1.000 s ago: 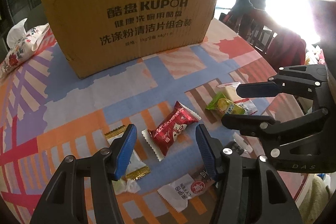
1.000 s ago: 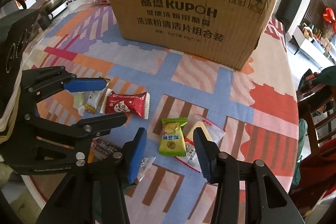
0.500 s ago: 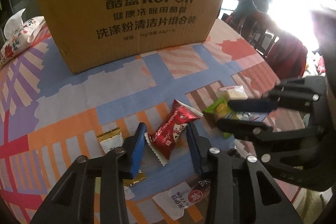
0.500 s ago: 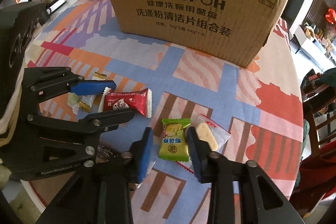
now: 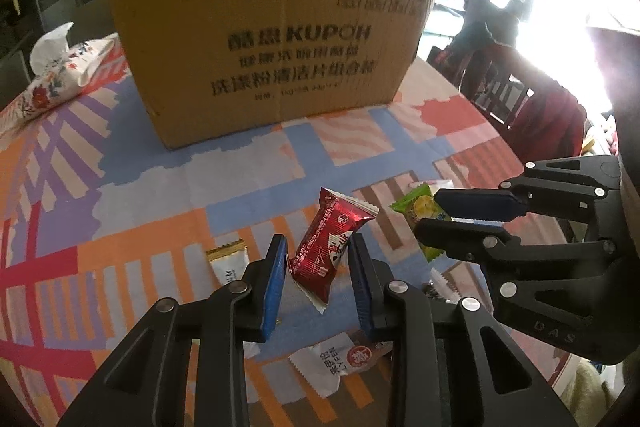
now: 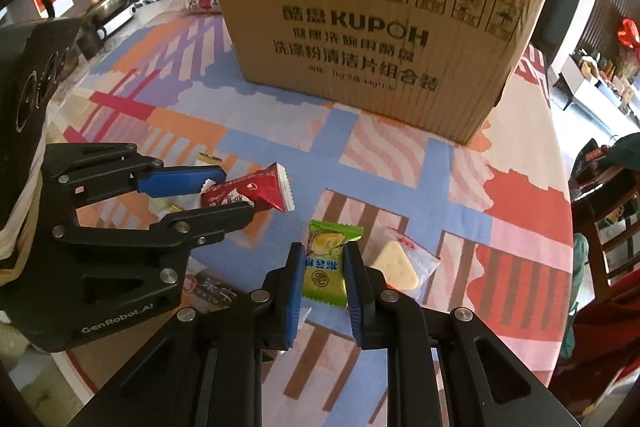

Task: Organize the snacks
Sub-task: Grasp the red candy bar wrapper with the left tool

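Blue-padded jaws of the left gripper (image 5: 318, 263) clamp a red snack packet (image 5: 330, 247), which tilts with its crimped top toward one o'clock and appears raised off the bench (image 5: 140, 187). The right gripper (image 6: 322, 267) has its jaws pressed narrow against both sides of a green snack packet (image 6: 324, 265), whose upper end points to twelve o'clock.

In the right wrist view, a clear-wrapped pale wedge snack (image 6: 400, 265) lies just beside the green packet at three o'clock. In the left wrist view, a gold-edged white packet (image 5: 230, 261) lies at nine o'clock of the red one, and a white packet with a red seal (image 5: 334, 361) lies at six o'clock, partly under the gripper. All rest on the patterned cloth.

At twelve o'clock stands the cardboard box (image 5: 272, 51), printed KUPOH; only its outer wall shows, so its contents cannot be told. A floral tissue pack (image 5: 52, 79) lies at ten o'clock in the left wrist view.

Half a second ago both pairs of jaws merely straddled their packets with gaps at the sides; now both are closed on them, and the red packet has tipped up from lying flat. A second ago the jaws stood wide. The box now looks smaller and farther off in both views.
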`<action>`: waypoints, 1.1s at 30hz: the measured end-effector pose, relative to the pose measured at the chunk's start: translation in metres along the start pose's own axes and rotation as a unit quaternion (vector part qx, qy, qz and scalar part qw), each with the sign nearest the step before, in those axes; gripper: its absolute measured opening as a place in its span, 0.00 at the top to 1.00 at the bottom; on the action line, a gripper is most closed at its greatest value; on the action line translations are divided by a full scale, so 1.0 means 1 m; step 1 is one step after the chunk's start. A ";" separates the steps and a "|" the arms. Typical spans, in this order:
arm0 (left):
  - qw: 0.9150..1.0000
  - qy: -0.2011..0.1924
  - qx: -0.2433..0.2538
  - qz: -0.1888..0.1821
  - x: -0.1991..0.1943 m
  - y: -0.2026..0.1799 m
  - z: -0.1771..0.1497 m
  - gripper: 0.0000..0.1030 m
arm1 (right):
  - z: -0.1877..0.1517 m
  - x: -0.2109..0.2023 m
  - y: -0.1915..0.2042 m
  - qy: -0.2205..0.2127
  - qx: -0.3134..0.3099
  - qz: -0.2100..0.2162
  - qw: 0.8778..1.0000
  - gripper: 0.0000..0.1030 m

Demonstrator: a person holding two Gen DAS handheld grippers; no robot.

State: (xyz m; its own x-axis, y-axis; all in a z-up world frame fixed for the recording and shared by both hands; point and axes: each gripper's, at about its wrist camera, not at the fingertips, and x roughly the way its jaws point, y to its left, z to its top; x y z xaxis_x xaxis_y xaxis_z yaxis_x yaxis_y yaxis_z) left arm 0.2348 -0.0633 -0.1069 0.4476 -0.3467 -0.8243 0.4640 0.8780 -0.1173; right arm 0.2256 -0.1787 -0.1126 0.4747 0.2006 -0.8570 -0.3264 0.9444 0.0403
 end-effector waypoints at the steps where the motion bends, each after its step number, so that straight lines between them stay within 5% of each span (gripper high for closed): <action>1: 1.000 -0.003 -0.003 0.001 -0.004 0.001 0.001 0.70 | 0.001 -0.003 0.000 -0.005 0.001 0.000 1.000 0.80; 18: 0.995 -0.099 -0.001 0.021 -0.089 0.002 0.037 0.70 | 0.031 -0.077 0.001 -0.106 0.004 -0.001 0.994 0.84; 22: 0.994 -0.100 -0.008 0.034 -0.091 0.005 0.038 0.70 | 0.038 -0.071 0.002 -0.091 -0.002 0.017 0.996 0.83; 25: 0.996 -0.083 -0.016 0.043 -0.082 0.009 0.031 0.70 | 0.042 -0.055 0.003 -0.057 -0.012 0.028 0.998 0.68; 33: 0.997 -0.049 -0.029 0.047 -0.057 0.014 0.011 0.70 | 0.037 -0.015 0.012 0.006 -0.055 0.027 0.998 0.55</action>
State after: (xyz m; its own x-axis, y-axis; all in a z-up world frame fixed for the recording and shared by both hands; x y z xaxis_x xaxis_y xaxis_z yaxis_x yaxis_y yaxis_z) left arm 0.2241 -0.0347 -0.0553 0.5613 -0.2900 -0.7751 0.3722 0.9250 -0.0766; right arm 0.2447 -0.1606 -0.0808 0.4443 0.2474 -0.8611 -0.4395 0.8977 0.0312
